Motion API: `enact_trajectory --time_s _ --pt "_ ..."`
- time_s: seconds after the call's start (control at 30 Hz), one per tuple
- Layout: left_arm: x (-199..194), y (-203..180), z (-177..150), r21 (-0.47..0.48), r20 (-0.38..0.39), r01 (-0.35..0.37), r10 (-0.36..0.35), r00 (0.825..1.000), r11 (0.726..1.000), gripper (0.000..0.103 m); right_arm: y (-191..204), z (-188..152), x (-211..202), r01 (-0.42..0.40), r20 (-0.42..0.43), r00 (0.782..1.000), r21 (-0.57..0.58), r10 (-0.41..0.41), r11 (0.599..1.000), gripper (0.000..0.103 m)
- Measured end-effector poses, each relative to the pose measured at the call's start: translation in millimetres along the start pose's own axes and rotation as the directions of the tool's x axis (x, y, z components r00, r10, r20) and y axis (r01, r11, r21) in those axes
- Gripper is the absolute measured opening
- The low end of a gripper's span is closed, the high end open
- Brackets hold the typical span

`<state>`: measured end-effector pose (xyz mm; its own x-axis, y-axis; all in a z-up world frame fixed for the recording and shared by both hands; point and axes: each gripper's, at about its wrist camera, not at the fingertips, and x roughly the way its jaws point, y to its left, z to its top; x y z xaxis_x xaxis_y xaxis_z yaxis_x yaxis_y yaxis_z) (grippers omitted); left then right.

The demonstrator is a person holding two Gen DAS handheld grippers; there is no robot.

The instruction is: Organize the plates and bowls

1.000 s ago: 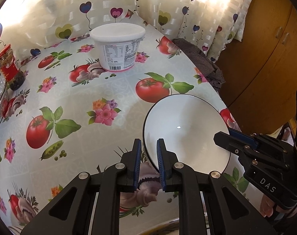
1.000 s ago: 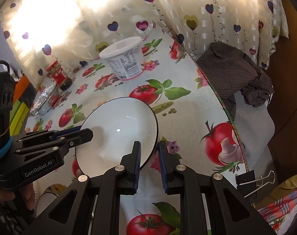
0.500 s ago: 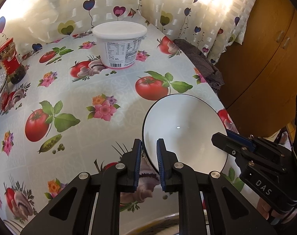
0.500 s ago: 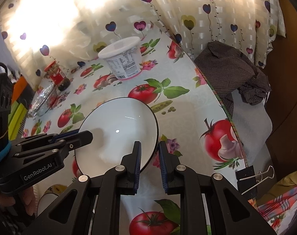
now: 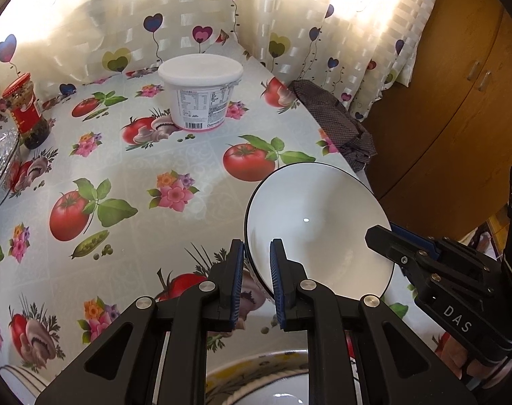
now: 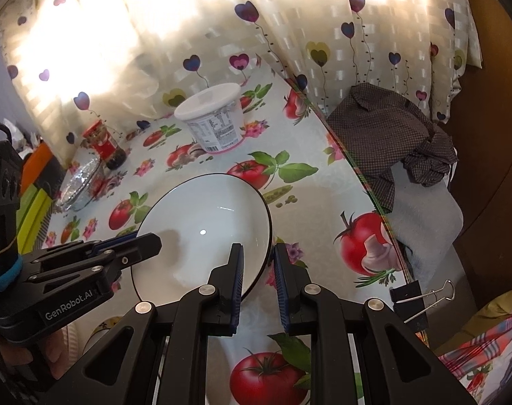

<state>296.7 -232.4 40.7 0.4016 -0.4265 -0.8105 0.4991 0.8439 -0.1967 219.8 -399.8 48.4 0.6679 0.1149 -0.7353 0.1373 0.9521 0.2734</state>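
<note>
Clearly "DAS" on right tongs [image 5: 384,238] (bowl [image 5: 318,222] gripped).

The bowl [image 5: 318,226] is plain white with a thin black rim. The tablecloth [image 5: 127,168] is pale, printed with red tomatoes, green leaves, pink flowers and mushrooms. The curtain [image 6: 222,33] is cream with checks and purple, pink and olive hearts (on thin dark stems). The tub [image 5: 202,96] is white, its base pink. The cloth [image 6: 391,135] is dark brown with small dots.
</note>
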Motion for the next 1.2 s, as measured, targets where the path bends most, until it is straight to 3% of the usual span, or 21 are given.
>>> enact_trajectory --time_s 1.2 --pt "-79.5 0.0 -46.8 -0.043 0.095 0.001 0.003 0.995 0.999 0.017 41.8 -41.8 -80.5 -0.071 0.085 0.994 -0.028 0.073 0.997 0.018"
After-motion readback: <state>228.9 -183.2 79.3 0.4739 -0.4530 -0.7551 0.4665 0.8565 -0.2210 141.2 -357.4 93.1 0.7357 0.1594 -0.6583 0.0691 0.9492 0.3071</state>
